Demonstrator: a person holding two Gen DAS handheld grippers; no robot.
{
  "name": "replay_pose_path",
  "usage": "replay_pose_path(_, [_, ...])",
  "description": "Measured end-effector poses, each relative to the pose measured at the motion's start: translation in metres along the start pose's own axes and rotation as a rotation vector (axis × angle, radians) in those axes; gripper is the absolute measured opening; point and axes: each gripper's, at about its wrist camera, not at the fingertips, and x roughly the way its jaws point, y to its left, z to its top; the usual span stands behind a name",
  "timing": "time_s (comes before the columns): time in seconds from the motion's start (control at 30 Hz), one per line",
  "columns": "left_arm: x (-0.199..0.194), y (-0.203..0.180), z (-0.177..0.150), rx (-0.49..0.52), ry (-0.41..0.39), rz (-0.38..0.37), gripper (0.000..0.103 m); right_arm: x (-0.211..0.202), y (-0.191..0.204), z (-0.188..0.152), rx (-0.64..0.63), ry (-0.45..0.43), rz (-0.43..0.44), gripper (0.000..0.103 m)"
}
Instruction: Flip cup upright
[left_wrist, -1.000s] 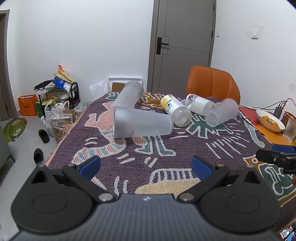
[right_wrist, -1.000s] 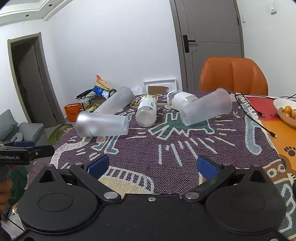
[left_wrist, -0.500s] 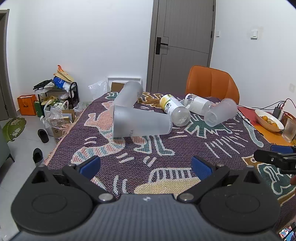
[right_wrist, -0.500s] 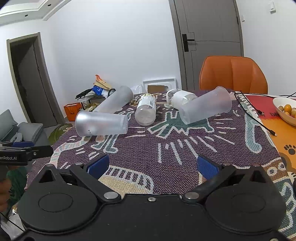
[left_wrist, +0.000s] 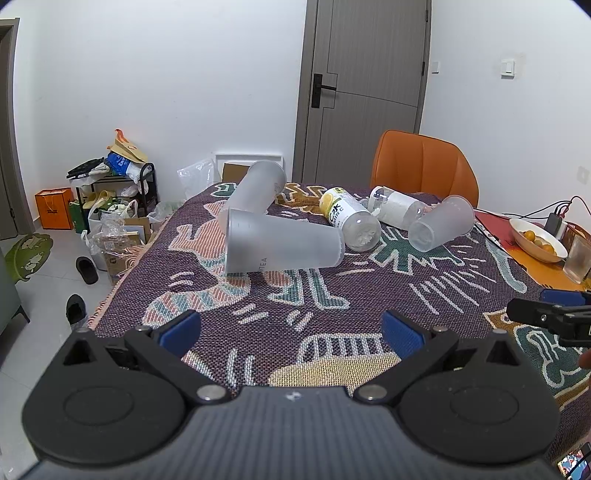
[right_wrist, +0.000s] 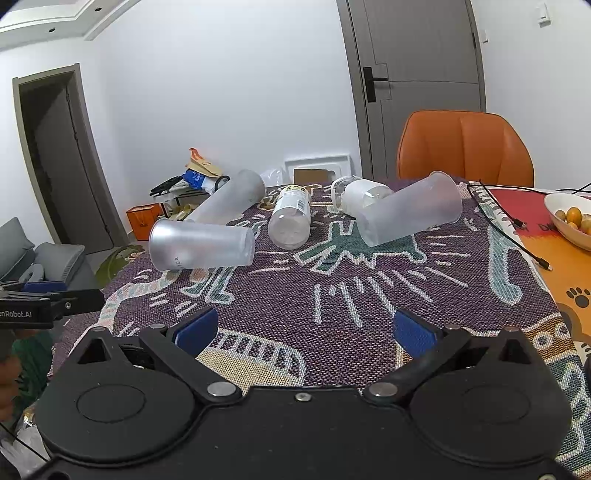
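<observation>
1. Patterned woven purple tablecloth (left_wrist: 369, 295) (right_wrist: 369, 295): spread under and ahead of both claws, covering the tabletop.
2. Orange padded chair (left_wrist: 424, 166) (right_wrist: 465, 147): beyond the far table edge, ahead and right of the left claw, ahead and slightly right of the right claw.
3. Left gripper (left_wrist: 291, 330): blue-padded fingers spread wide, nothing held, hovering over the near cloth edge. Seen from the right wrist view as a black bar at far left (right_wrist: 51, 301).
4. Right gripper (right_wrist: 303, 326): blue-padded fingers spread wide, nothing held, hovering over the near cloth. Seen from the left wrist view at far right (left_wrist: 546, 314).
5. Nearest frosted translucent plastic cup (left_wrist: 282, 245) (right_wrist: 201, 245): on its side, straight ahead of the left claw, ahead and left of the right claw, well apart from both.
6. Second frosted plastic cup (left_wrist: 256, 192) (right_wrist: 225, 201): tilted, just behind the nearest cup, touching or resting against it.
7. Third frosted plastic cup (left_wrist: 441, 223) (right_wrist: 410, 214): on its side, ahead and right of the left claw, ahead of the right claw.
8. Clear plastic bottle with yellow-green label (left_wrist: 349, 218) (right_wrist: 290, 218): lying between the nearest and third cups, base toward the claws.
9. Clear bottle with white label (left_wrist: 395, 205) (right_wrist: 356, 194): lying behind the third cup, touching it.
10. White bowl of small orange fruit (left_wrist: 537, 240) (right_wrist: 569, 218): far right, off the cloth.
</observation>
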Motion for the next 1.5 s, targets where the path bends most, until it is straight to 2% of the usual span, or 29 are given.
replay_pose_path(0.43, [-0.001,0.001,-0.001,-0.013,-0.009,0.008,0.103,0.001,-0.001,0.002,-0.002,-0.002,0.003,0.103])
replay_pose_path(0.7, [0.005,0.017,0.0,-0.055,-0.034,0.024,0.103,0.008,0.0,0.01,-0.028,-0.041,0.07,0.103])
replay_pose_path(1.07, [0.021,0.049,0.006,-0.137,-0.065,0.036,0.103,0.045,0.031,0.034,-0.191,-0.051,0.156,0.103])
replay_pose_path(1.33, [0.04,0.071,0.005,-0.199,-0.051,0.056,0.103,0.084,0.049,0.048,-0.295,-0.005,0.182,0.102])
replay_pose_path(1.5, [0.049,0.082,0.001,-0.223,-0.033,0.065,0.102,0.106,0.061,0.054,-0.357,0.024,0.2,0.096])
